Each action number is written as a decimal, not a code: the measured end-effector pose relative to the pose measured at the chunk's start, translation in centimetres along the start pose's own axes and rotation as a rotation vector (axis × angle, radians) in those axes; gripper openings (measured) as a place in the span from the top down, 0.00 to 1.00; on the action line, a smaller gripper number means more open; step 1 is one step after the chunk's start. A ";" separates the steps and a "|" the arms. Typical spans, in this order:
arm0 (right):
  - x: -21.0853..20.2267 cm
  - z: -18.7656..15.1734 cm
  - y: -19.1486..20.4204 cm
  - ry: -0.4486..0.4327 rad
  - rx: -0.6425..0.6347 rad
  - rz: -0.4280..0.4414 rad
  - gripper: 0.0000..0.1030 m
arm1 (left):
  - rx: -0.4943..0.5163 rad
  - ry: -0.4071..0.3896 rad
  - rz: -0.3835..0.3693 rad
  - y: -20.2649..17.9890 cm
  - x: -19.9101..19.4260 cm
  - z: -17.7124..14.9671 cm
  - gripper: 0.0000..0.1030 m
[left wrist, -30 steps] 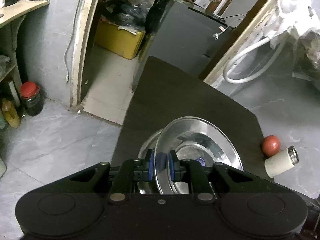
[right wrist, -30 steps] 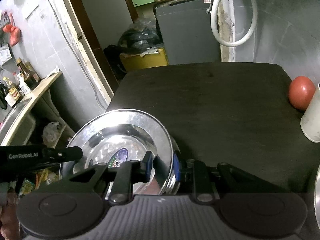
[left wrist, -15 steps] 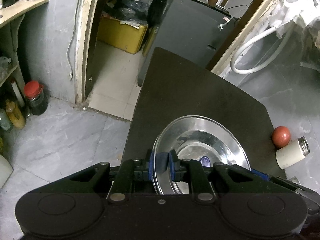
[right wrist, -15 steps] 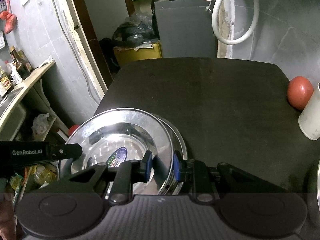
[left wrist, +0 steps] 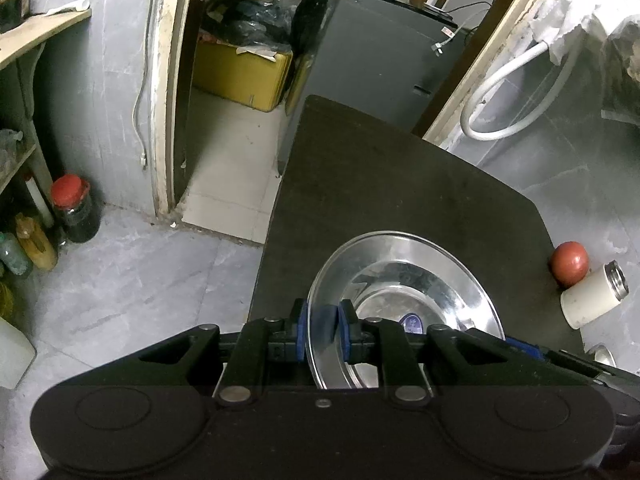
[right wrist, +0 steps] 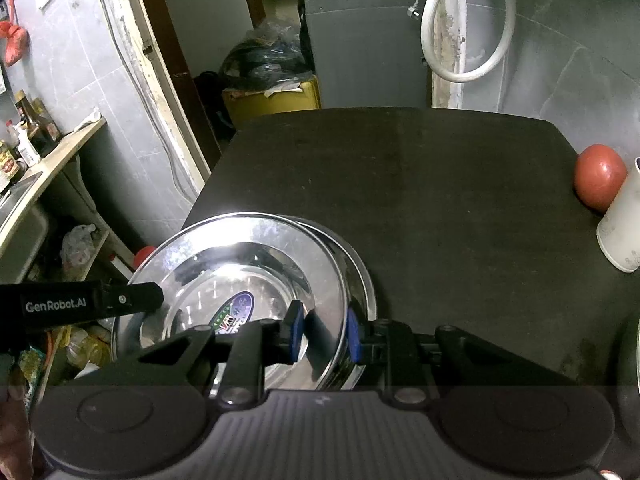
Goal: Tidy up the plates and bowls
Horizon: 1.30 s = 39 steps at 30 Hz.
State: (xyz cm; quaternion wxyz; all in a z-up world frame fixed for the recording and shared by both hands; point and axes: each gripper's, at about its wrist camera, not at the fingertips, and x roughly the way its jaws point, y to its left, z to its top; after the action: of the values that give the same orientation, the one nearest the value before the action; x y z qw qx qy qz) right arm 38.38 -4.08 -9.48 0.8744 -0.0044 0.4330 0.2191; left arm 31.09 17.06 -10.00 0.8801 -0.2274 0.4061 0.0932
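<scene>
- The left hand-held gripper [left wrist: 323,330] and the right hand-held gripper [right wrist: 322,334] each pinch opposite rims of the steel plate [right wrist: 240,280], tilted over the dark surface [right wrist: 440,184].
- A second plate [right wrist: 362,280] beneath is mostly hidden.

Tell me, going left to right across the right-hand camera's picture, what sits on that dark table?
Steel plate held in the right gripper → red fruit → white cup at the picture's right edge, all on the dark table.
</scene>
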 end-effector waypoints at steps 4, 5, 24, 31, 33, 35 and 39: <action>0.0 -0.2 0.0 0.003 -0.004 -0.005 0.74 | 0.018 -0.002 0.009 -0.3 0.0 0.0 0.82; 0.0 -0.2 0.0 0.006 -0.004 -0.003 0.74 | 0.021 -0.001 0.011 -0.4 0.1 -0.1 0.82; 0.5 -0.8 0.8 -0.013 -0.082 -0.044 0.74 | 0.014 0.033 0.033 -0.6 0.9 -0.4 0.81; 0.3 -1.3 0.5 -0.032 -0.077 -0.032 0.68 | 0.007 0.009 0.048 -0.7 0.4 -0.5 0.70; 0.2 -1.3 0.4 -0.042 -0.078 -0.031 0.65 | 0.005 0.007 0.054 -0.7 0.3 -0.6 0.66; 0.0 -1.4 0.2 -0.057 -0.083 -0.031 0.61 | 0.006 0.003 0.060 -0.8 0.2 -0.6 0.64; -0.5 -1.2 0.0 -0.081 -0.077 -0.023 0.50 | 0.011 -0.017 0.076 -1.1 -0.3 -0.6 0.49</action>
State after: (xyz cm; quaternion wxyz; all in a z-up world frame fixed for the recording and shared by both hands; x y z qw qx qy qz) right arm 37.24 -4.47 -9.86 0.8929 -0.0340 0.3884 0.2254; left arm 30.82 15.79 -9.74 0.8807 -0.2061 0.4074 0.1261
